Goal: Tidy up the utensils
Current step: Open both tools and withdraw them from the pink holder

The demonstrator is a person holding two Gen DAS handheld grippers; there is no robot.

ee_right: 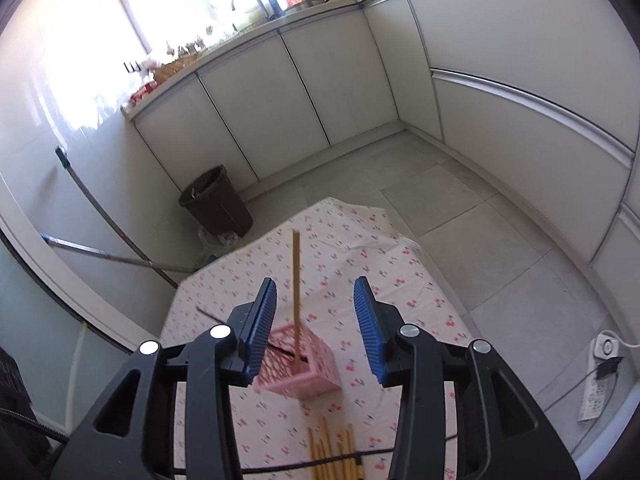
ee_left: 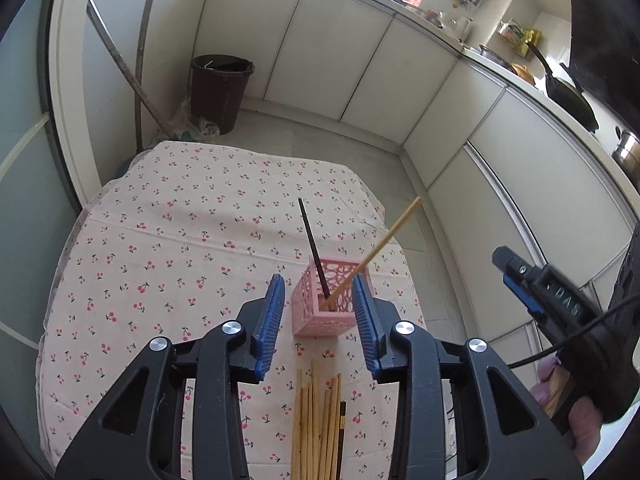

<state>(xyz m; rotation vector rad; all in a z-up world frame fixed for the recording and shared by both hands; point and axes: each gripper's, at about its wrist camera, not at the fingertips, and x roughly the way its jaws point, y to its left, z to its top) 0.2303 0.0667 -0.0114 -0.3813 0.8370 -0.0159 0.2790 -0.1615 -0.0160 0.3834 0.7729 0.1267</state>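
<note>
A pink lattice holder [ee_left: 320,320] stands on the cherry-print tablecloth [ee_left: 160,240]. In it lean a black chopstick [ee_left: 312,248] and a wooden chopstick [ee_left: 384,240]. Several wooden chopsticks [ee_left: 316,420] and one dark one [ee_left: 341,436] lie in a bundle on the near side of the holder. My left gripper [ee_left: 319,284] hangs open above the holder's near edge with nothing between its pads. My right gripper [ee_right: 316,288] is open too, above the holder [ee_right: 304,376], and the wooden chopstick [ee_right: 296,280] stands free between its fingers. From the left wrist the right gripper [ee_left: 505,264] shows at the right, held in a hand.
A brown bin [ee_left: 220,88] and leaning mop handles [ee_left: 124,68] stand past the table's far end. White cabinets [ee_right: 280,100] line the walls. A power strip [ee_right: 600,384] lies on the floor at the right. A black cable [ee_right: 320,462] crosses the chopstick bundle.
</note>
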